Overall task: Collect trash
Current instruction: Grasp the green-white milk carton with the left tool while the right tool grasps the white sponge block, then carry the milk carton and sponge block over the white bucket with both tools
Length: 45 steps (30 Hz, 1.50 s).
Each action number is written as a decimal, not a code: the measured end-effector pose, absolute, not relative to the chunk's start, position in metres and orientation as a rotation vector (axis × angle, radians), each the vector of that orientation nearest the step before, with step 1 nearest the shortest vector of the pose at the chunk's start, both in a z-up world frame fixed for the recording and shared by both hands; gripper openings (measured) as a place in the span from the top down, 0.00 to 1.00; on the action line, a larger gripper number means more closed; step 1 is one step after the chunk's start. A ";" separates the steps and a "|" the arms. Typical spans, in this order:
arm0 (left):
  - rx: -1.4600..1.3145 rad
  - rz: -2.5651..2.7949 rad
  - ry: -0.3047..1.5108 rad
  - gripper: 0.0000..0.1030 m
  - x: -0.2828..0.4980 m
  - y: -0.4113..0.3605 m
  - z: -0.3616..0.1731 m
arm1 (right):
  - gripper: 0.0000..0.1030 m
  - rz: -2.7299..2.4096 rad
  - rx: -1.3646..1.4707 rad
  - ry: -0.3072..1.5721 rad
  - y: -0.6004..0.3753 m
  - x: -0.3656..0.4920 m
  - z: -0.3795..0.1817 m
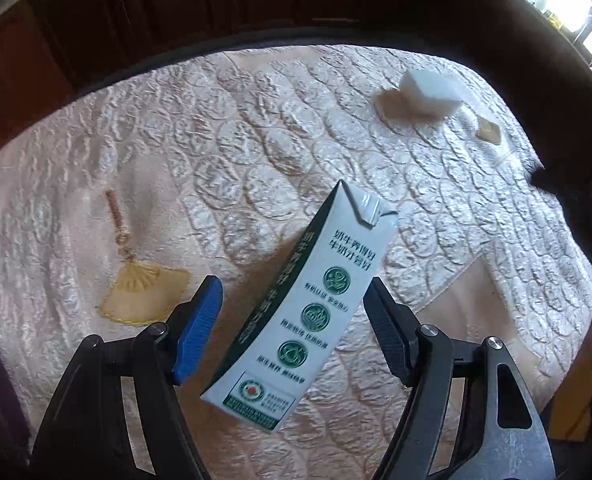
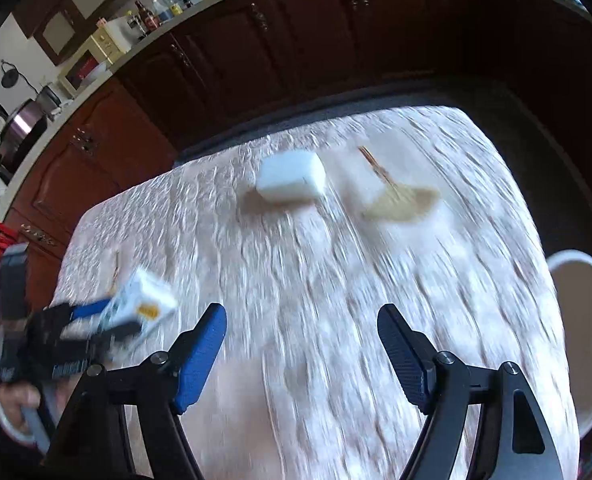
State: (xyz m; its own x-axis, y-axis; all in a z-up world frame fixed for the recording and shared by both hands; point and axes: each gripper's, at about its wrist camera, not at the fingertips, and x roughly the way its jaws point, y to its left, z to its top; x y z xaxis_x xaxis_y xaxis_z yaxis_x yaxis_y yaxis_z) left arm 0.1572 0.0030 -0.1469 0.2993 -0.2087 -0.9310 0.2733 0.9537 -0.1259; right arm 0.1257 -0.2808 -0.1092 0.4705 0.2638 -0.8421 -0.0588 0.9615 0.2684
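I stood beside the table (image 1: 255, 120) and looked from its left side to its right.

Near the left edge, the cloth had a yellow fan pattern (image 1: 143, 292) sewn into it. It was decoration and not trash.

Just right of it, toward the near edge, the left gripper (image 1: 293, 282) had its fingers spread wide around a white and green milk carton (image 1: 308, 312). The carton lay tilted between them, with its torn top pointing to the middle of the table. Its one side seemed to touch the right finger, but there was a clear gap to the blue pad (image 1: 199, 328) on the other side, so nothing was clamping it. I could not tell if it rested on the cloth or was in the air. I think the wide opening was there either to take the carton or to let it go.

Further right, near the far edge, a white block (image 1: 428, 92) sat alone on the cloth, well apart from both grippers. It is probably the next piece to collect.

The right gripper (image 2: 302, 344) hung over the near middle of the table with its jaws apart and nothing in them, pointing toward that block. Its view was blurred.

Beyond the right edge stood a round white container (image 2: 584, 340). It was possibly the bin, placed there for easy reach.
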 end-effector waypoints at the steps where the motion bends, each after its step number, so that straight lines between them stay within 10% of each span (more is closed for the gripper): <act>1: 0.054 -0.332 1.240 0.36 0.157 0.001 -0.149 | 0.27 0.187 0.206 1.067 -0.275 0.140 -0.112; 4: 0.015 -0.318 1.262 0.52 0.157 0.003 -0.151 | 0.26 0.156 0.180 1.069 -0.261 0.177 -0.117; 12: -0.010 -0.271 1.238 0.54 0.155 0.008 -0.149 | 0.27 0.098 0.121 1.114 -0.238 0.257 -0.148; 15: -0.012 -0.271 1.223 0.57 0.154 0.004 -0.150 | 0.53 0.121 0.127 1.145 -0.240 0.259 -0.158; 45: 0.102 -0.639 1.034 0.59 0.084 -0.216 -0.053 | 0.54 -0.055 0.318 0.882 -0.459 -0.020 -0.055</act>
State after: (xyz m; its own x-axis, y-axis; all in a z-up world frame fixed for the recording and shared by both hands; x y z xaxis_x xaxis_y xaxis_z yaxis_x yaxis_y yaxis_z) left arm 0.0835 -0.2161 -0.0527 0.3484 -0.4452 -0.8248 0.5384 0.8154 -0.2127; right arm -0.0204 -0.4587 -0.0546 0.6370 0.0827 -0.7664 0.1777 0.9517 0.2503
